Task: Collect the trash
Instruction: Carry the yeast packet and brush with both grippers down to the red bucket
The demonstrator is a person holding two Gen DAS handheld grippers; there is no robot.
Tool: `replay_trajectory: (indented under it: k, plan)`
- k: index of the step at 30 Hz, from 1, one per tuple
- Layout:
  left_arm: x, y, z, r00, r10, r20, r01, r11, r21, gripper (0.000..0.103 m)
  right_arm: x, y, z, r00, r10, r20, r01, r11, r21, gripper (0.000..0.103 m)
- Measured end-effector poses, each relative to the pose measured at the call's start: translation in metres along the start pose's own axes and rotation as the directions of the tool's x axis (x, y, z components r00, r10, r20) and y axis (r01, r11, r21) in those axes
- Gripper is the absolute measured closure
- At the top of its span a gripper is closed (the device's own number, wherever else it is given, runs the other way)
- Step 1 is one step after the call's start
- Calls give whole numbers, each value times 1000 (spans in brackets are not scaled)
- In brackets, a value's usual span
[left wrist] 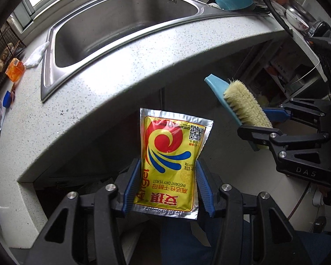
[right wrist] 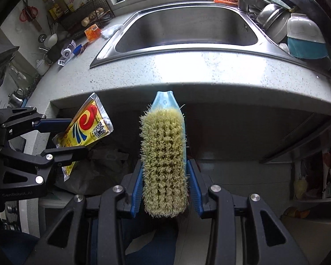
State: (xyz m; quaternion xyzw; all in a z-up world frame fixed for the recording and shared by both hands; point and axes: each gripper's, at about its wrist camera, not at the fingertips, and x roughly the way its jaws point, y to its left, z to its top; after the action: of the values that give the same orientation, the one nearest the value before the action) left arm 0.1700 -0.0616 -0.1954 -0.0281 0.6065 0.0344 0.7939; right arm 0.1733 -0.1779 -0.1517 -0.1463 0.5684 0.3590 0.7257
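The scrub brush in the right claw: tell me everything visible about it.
The pale-yellow-bristled scrub brush with a light blue plastic back is long and narrow, its bristles dense, slightly splayed and facing the right wrist camera. A small hole shows near its rounded blue tip. The right claw is shut on its sides, the blue pads pressing there. The tip points toward the speckled grey countertop, and the brush hangs in front of its edge.
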Motion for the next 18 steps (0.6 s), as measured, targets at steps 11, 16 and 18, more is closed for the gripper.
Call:
replay_trajectory:
  k: [11, 16, 18]
  plan:
    - [131, 7, -10, 996, -20, -82, 17, 999, -28, 55, 102, -38, -33, 997, -13, -76, 17, 998, 55, 68]
    - [167, 0, -9, 995, -36, -94, 35, 999, -6, 54, 137, -58, -48, 995, -11, -95, 19, 996, 88, 68]
    - [176, -2, -9, 994, -37, -102, 39, 999, 10, 54, 147, -63, -51, 995, -17, -97, 27, 995, 96, 68]
